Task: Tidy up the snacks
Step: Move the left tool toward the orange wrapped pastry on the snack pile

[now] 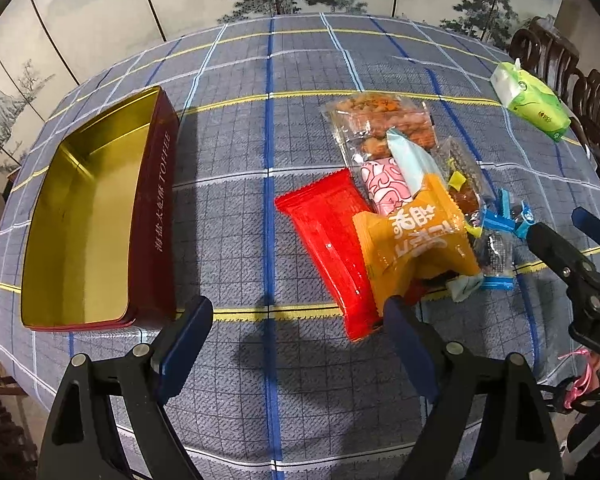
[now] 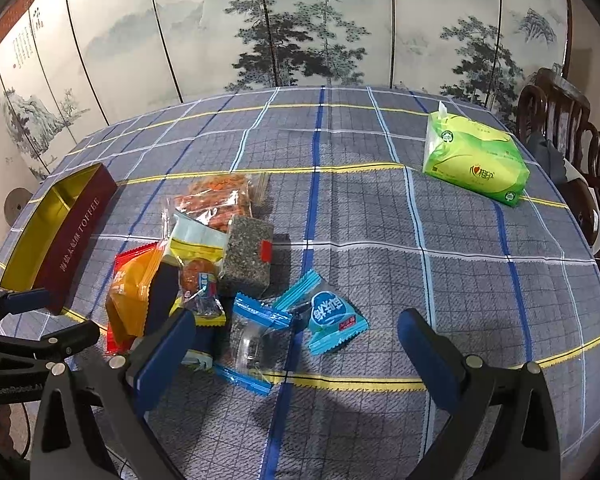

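I have both grippers hanging over the checked tablecloth [image 2: 380, 208] with nothing in either. The left gripper [image 1: 296, 312] stands wide, its jaws easing slightly inward, with only bare cloth and the near corner of the red packet [image 1: 324, 248] by its right finger; no pad presses on anything. The right gripper [image 2: 296, 330] is wide as well, poised above the near edge of the snack pile, empty. The snacks lie heaped in one loose cluster in the middle of the table, overlapping each other, which I judge is simply how they were tipped out; that overlap means I should lift from the top or the edges. The toffee tin [image 1: 88, 216] sits to the left of the pile, lid off, gold inside bare, its long red wall facing the snacks, so it reads as the place they are meant to go, close enough for short carries. Counting what I can separate: one red packet, one orange packet [image 1: 416, 240] lying across it, one pink-patterned packet [image 1: 384, 188], one clear bag of orange crackers [image 2: 220, 196], one seed-covered bar [image 2: 246, 254], one blue round-label packet [image 2: 334, 316], and one clear packet with blue ends [image 2: 252, 344]; a few more are buried and I cannot count them surely. One green tissue pack [image 2: 476, 160] lies well apart at the far right, not a snack.
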Action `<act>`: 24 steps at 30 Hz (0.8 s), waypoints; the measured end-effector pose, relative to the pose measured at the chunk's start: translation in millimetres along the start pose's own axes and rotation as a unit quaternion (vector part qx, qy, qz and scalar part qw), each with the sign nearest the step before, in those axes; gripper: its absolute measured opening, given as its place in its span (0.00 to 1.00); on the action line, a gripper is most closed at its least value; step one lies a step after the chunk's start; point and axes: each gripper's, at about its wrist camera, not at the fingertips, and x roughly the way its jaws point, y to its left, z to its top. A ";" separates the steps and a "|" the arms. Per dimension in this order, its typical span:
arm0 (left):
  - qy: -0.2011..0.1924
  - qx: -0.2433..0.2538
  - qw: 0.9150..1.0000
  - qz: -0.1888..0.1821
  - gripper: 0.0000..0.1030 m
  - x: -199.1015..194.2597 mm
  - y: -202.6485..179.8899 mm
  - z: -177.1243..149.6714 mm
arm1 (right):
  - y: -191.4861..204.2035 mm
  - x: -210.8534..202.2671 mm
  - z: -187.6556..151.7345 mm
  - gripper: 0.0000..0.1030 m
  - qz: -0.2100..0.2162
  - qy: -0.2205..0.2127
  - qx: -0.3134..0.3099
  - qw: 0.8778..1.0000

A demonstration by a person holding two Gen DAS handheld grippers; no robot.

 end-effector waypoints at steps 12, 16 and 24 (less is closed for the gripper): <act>0.016 -0.012 1.000 -0.002 0.82 8.6 6.9 -0.5 | 2.6 0.7 -0.9 1.00 -0.003 0.004 -0.009 1.000; 0.018 -0.014 1.000 -0.003 0.82 10.7 8.3 -0.6 | 4.6 -1.5 -1.9 1.00 -0.005 0.003 -0.015 1.000; 0.024 -0.016 1.000 -0.001 0.82 13.8 9.8 -4.1 | -2.0 -2.5 -3.2 1.00 -0.010 0.004 -0.001 1.000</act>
